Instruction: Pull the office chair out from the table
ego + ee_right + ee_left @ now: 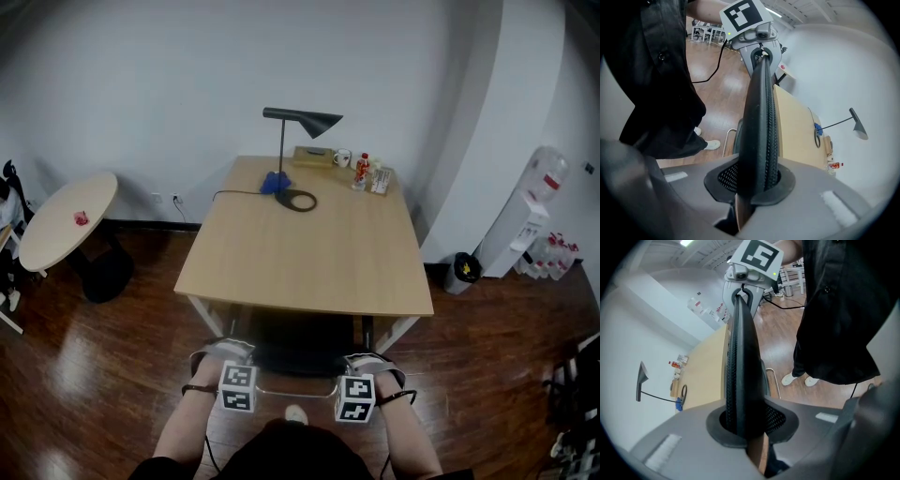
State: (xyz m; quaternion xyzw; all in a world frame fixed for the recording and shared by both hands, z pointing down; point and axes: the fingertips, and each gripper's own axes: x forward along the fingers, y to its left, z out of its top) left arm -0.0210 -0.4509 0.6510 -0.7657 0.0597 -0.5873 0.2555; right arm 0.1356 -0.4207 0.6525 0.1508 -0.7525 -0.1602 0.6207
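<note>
From the head view, a light wooden desk [309, 248] stands against a white wall. On it are a black desk lamp [302, 120], and at its far edge a mug [342, 157] and a red-capped bottle [362, 169]. The office chair [300, 352] sits at the desk's near edge, its seat partly under the top and its dark backrest facing the person. The left gripper [223, 354] and the right gripper [373, 362] sit at the two ends of the backrest's top edge, each with its marker cube turned up towards the camera. A round white table [66, 220] stands at the left on the wood floor [112, 356], and a water dispenser [527, 220] stands at the right.

In the left gripper view, the jaws are clenched on the backrest's black padded rim, which runs straight away from the camera to the right gripper clamped at its far end. The desk lies to the left, and the person's white shoes [800, 379] are on the floor to the right.

In the right gripper view, the jaws likewise clamp the same rim, mesh showing beside it, with the left gripper gripping the far end and the desk to the right.
</note>
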